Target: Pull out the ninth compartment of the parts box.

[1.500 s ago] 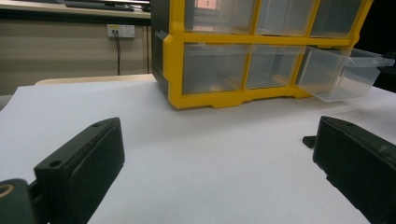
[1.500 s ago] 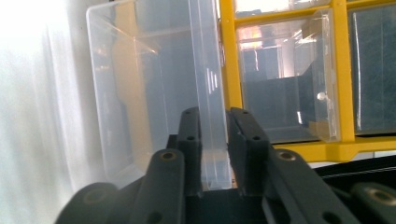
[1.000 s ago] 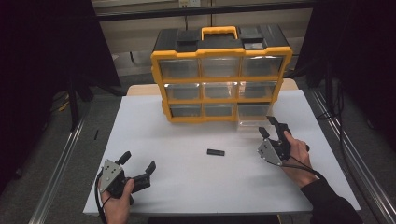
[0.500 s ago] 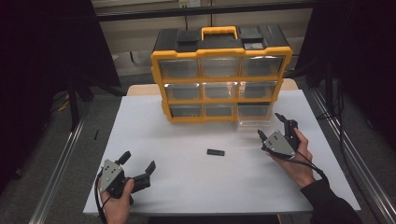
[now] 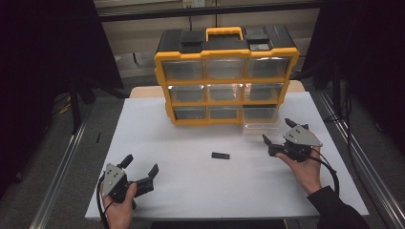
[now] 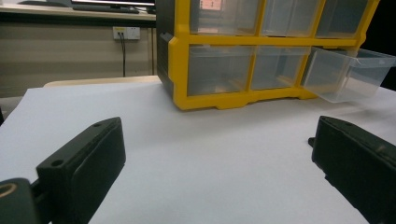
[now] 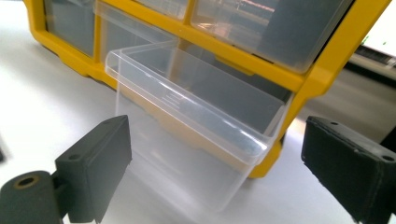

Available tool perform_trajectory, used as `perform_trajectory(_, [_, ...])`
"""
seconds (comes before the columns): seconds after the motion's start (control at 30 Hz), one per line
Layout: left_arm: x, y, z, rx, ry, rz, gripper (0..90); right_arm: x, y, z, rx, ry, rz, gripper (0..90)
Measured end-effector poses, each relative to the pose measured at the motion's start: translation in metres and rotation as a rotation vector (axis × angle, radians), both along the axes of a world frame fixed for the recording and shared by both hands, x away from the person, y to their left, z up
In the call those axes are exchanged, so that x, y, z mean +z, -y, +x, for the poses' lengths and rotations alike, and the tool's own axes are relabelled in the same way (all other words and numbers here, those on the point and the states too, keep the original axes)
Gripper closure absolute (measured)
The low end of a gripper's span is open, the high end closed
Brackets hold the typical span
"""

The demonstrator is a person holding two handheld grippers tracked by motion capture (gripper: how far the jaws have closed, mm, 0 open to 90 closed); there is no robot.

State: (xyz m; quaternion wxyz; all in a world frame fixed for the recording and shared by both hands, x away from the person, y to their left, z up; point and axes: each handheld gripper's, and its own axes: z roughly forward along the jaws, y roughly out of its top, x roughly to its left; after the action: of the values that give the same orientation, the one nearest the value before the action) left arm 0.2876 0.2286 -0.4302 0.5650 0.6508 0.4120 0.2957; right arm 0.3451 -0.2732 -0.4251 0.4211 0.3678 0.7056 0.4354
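A yellow and black organizer point(image 5: 227, 81) with clear drawers stands at the back of the white table point(image 5: 200, 191). Its bottom right drawer point(image 5: 260, 125) point(image 7: 196, 126) point(image 6: 348, 77) is pulled out. My right gripper point(image 5: 277, 131) point(image 7: 217, 140) sits just in front of that drawer. Its jaws have just been opening and stand wide, facing the drawer's front without pressing on it. A small black piece point(image 5: 220, 155) lies mid-table. Near the front left edge my left gripper point(image 5: 141, 165) point(image 6: 215, 140) rests open on the table with nothing between its jaws.
The table's front and right edges lie close to both hands. Metal rails point(image 5: 62, 167) run along the floor on either side. A wall socket point(image 6: 126, 32) and cables sit behind the organizer.
The right gripper's jaws have spread wider in front of the pulled-out drawer, and the hand shifted slightly right. The left gripper has stayed where it was.
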Motion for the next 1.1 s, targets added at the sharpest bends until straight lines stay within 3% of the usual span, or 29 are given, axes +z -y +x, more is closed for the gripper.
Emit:
perform_trajectory(0.3, [0.001,-0.001,-0.001,0.016,0.007,-0.002,2.8,0.000,0.005,-0.004,0.008,-0.045,0.158,7.2])
perform_trajectory(1.1, [0.002,-0.003,-0.005,0.032,0.017,-0.013,2.8,0.000,0.019,-0.031,-0.011,-0.063,0.307,3.5])
